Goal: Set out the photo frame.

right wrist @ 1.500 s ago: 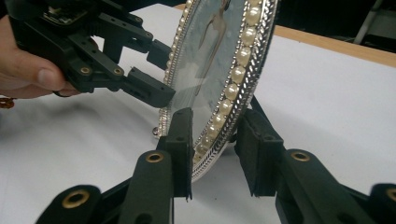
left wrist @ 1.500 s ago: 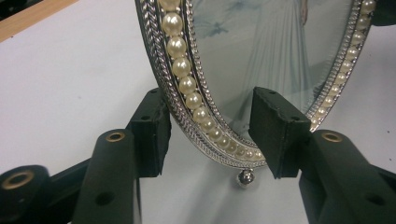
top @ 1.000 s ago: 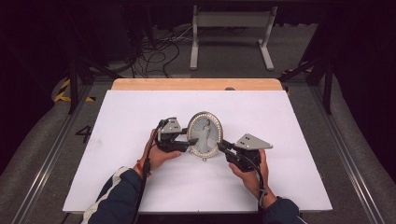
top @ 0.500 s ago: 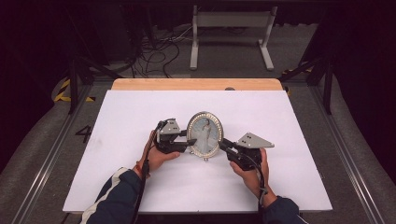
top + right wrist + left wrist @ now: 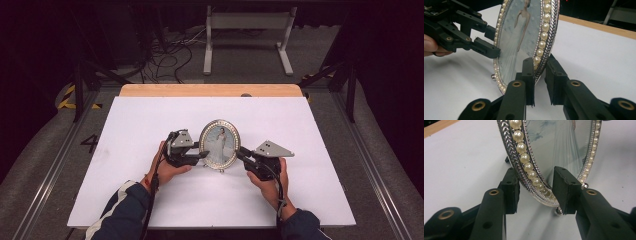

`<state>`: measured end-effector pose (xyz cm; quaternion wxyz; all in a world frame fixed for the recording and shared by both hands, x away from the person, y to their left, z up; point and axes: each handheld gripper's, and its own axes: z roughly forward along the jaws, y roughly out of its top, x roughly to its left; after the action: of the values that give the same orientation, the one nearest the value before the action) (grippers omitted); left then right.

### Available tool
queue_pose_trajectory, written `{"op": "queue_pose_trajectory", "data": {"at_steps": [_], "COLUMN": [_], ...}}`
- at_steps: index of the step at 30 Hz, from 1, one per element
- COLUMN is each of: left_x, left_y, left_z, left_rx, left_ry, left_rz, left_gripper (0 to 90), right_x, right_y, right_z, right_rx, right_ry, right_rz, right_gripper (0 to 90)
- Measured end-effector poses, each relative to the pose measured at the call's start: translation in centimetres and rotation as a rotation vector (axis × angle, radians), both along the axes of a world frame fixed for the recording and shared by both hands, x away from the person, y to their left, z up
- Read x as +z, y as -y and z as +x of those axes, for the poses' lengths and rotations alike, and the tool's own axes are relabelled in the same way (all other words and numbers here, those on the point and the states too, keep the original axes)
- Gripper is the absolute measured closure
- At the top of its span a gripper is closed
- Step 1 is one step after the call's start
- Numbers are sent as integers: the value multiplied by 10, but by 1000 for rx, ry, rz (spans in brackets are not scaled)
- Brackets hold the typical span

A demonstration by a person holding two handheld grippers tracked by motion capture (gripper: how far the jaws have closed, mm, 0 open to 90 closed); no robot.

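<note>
An oval silver picture frame (image 5: 219,142) with a pearl rim stands upright at the table's middle, holding a photo of a figure in a white dress. My left gripper (image 5: 204,152) has its jaws around the frame's left rim (image 5: 526,161). They have just been closing, and one pad (image 5: 510,192) now lies against the back and the other against the glass side. From the right gripper view, the left gripper (image 5: 494,41) pinches that rim. My right gripper (image 5: 241,152) is shut on the opposite rim (image 5: 543,37), low down, with a pad on each face.
The white table top (image 5: 150,125) ends in a wooden strip (image 5: 210,90) at its far edge. Beyond it on the floor are a metal stand (image 5: 247,22) and loose cables (image 5: 165,55). Both forearms come in from the near edge.
The left gripper's jaws have narrowed onto the frame's left rim. The frame and the right gripper have stayed where they were.
</note>
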<state>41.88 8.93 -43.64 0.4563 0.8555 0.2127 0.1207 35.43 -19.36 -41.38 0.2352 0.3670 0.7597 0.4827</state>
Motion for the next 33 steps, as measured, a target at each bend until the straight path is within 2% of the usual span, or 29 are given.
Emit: {"op": "queue_pose_trajectory", "data": {"at_steps": [3,17,25,33], "left_x": [-1,-2,-1,1], "left_y": [1,1,2,2], "left_z": [-2,-10,-12,-16], "left_rx": [15,48,45,35], "left_ry": [-10,3,3,19], "left_rz": [5,32,28,55], "left_gripper": [581,595,603,607], "right_x": [0,0,-1,-2], "right_y": [0,-1,0,2], "right_z": [2,8,10,12], "right_rx": [-3,1,-7,-8], "right_ry": [6,12,12,10], "right_rz": [2,0,0,5], "right_gripper": [780,783,777,773]}}
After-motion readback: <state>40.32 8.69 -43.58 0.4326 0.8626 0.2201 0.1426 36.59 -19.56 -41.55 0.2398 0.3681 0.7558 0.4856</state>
